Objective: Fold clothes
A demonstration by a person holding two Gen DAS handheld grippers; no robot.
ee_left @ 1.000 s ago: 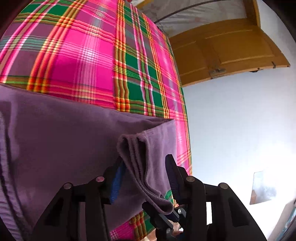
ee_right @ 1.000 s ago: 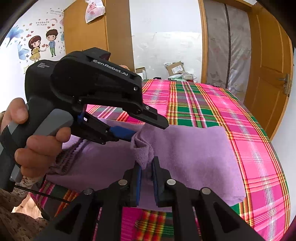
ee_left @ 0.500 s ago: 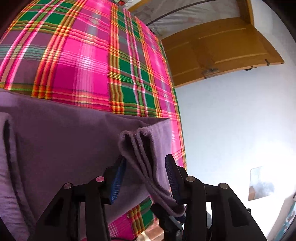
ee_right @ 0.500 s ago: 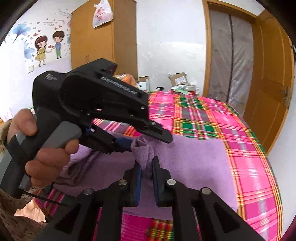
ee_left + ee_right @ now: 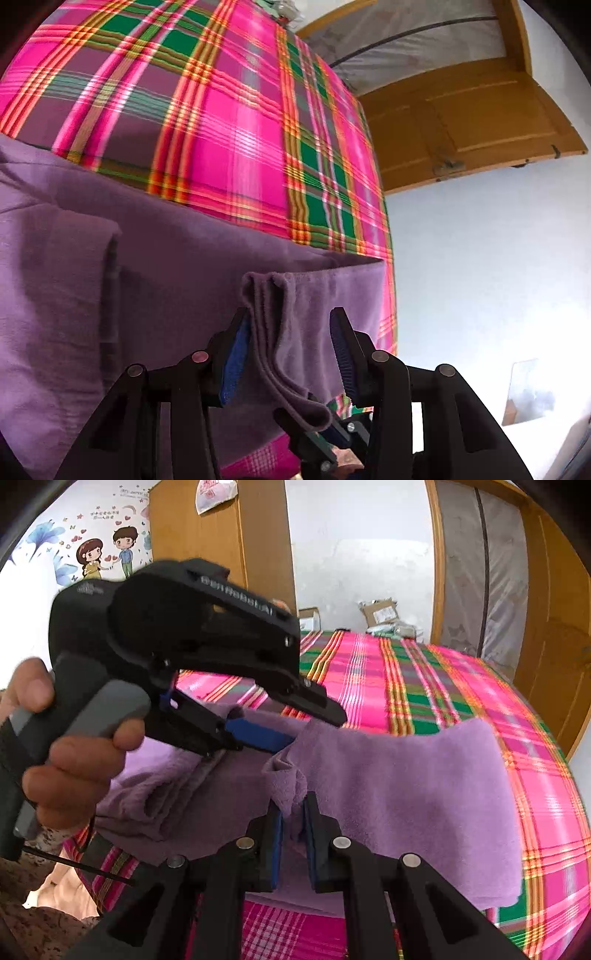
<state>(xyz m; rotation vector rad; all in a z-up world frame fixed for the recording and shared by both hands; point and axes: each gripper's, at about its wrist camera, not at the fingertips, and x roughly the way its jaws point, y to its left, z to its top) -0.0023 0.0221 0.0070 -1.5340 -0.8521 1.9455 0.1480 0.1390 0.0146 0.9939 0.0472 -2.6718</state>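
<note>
The purple garment [image 5: 406, 794] lies partly folded on the plaid-covered bed [image 5: 461, 686]; it looks soft, light and limp, so it should sag unless taken by its bunched edge. The right gripper [image 5: 293, 821] is clenched on that gathered edge. The left gripper [image 5: 291, 347] stands parted around the same bundle, one pad [image 5: 236, 354] touching it, the other clear.

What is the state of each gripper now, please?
Left gripper: open, purple cloth hangs between its fingers.
Right gripper: shut on the purple cloth.

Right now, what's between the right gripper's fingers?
A bunched fold of the purple cloth sits pinched in the right gripper, shown in the right wrist view.
</note>
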